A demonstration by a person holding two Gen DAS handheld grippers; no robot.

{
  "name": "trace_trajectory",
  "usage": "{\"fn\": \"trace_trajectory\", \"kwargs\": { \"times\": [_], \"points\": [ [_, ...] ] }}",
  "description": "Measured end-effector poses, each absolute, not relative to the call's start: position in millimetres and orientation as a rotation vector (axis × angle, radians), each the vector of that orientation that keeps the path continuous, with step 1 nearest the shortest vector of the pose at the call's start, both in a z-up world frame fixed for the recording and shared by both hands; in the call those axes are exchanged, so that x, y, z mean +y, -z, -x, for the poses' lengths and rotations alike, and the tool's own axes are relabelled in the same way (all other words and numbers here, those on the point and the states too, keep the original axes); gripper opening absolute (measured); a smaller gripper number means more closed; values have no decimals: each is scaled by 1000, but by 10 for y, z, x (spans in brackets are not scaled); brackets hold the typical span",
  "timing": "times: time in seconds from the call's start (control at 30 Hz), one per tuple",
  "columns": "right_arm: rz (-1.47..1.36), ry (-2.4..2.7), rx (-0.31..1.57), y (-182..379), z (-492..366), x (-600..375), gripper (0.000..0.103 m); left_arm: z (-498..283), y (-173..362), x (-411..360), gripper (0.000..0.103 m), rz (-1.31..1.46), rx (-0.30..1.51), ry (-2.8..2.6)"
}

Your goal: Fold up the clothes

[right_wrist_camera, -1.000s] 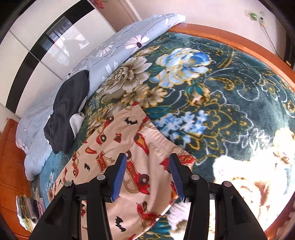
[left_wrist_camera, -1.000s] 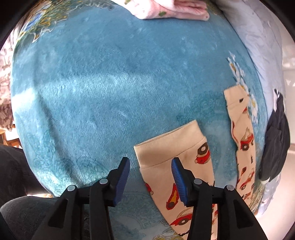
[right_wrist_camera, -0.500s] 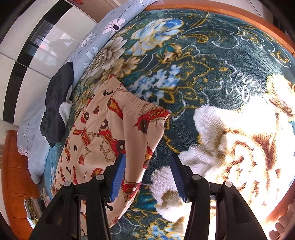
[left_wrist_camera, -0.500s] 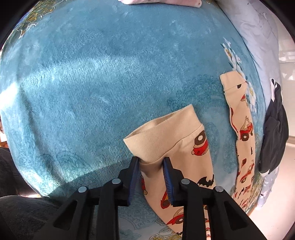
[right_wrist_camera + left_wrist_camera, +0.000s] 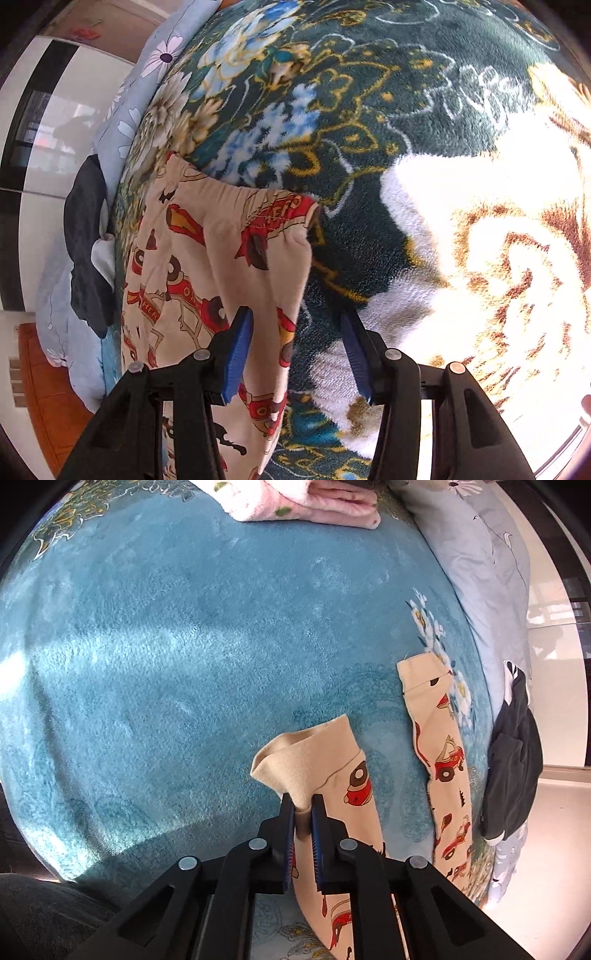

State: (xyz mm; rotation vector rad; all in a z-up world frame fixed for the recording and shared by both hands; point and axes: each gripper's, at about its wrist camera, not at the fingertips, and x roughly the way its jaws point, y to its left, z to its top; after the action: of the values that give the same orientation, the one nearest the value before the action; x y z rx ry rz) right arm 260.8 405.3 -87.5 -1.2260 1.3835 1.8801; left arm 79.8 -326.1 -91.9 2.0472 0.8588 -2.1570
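Cream pyjama trousers with red car prints lie spread on the bed. In the left wrist view my left gripper (image 5: 303,814) is shut on the plain cuff of the near trouser leg (image 5: 317,760), which is lifted and bunched. The other leg (image 5: 437,738) lies flat to the right. In the right wrist view the waistband end of the trousers (image 5: 229,236) lies on the floral blanket. My right gripper (image 5: 297,325) is open, its jaws straddling the trousers' right edge just below the waistband corner.
A teal plush blanket (image 5: 184,646) covers the bed; its floral part (image 5: 406,110) shows in the right wrist view. A folded pink garment (image 5: 306,502) lies at the far end. A dark garment (image 5: 513,760) and a light blue quilt (image 5: 480,554) lie along the far side.
My left gripper moved onto the trouser cuff and closed on it, lifting it. My right gripper shifted toward the waistband's right edge and stayed open.
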Motion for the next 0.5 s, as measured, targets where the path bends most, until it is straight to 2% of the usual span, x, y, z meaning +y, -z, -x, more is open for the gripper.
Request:
{"fn": "trace_trajectory", "kwargs": {
  "times": [0.03, 0.07, 0.13, 0.37, 0.5],
  "points": [
    [1249, -1921, 1368, 846, -2554, 4025, 28, -801, 912, -3275, 9, -2044, 870, 2158],
    [1273, -1949, 1370, 826, -2514, 4001, 5, -812, 904, -3289, 9, -2037, 876, 2163],
    [1278, -2011, 1401, 750, -2453, 3955, 2, -828, 884, -3311, 9, -2022, 889, 2174],
    [1024, -2170, 1651, 297, -2380, 4109, 2, -715, 667, -3265, 9, -1934, 938, 2251],
    [977, -2205, 1685, 131, -2143, 4169, 2, -612, 563, -3227, 9, -1897, 1007, 2242]
  ]
}}
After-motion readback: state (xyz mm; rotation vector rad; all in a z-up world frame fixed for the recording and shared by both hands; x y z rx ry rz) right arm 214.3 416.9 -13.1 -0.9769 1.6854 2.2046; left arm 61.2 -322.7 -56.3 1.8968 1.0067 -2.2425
